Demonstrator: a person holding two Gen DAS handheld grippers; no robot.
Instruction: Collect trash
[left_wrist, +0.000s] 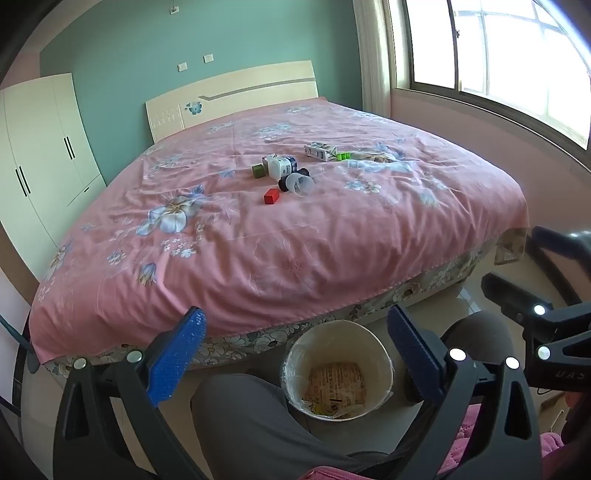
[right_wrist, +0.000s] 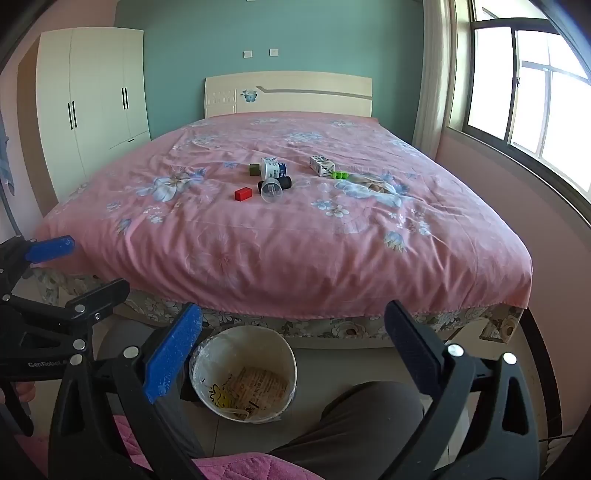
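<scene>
Litter lies mid-bed on the pink floral cover: a clear plastic cup (left_wrist: 301, 183) (right_wrist: 271, 190) on its side, a white bottle (left_wrist: 280, 166) (right_wrist: 272, 168), a milk carton (left_wrist: 319, 150) (right_wrist: 321, 165), a red block (left_wrist: 271, 195) (right_wrist: 243, 193), a dark green block (left_wrist: 258, 170) and a bright green piece (left_wrist: 343, 156) (right_wrist: 340, 174). A white trash bin (left_wrist: 337, 369) (right_wrist: 242, 373) holding a wrapper stands on the floor by the bed's foot. My left gripper (left_wrist: 295, 354) and right gripper (right_wrist: 293, 343) are both open, empty, above the bin and far from the litter.
The bed (left_wrist: 258, 258) fills the room's middle, with a headboard at the back. A white wardrobe (left_wrist: 40, 155) (right_wrist: 96, 96) stands left and a window (right_wrist: 524, 99) right. The person's grey-clad legs (left_wrist: 251, 424) and a pink quilted cloth (right_wrist: 236, 467) are below.
</scene>
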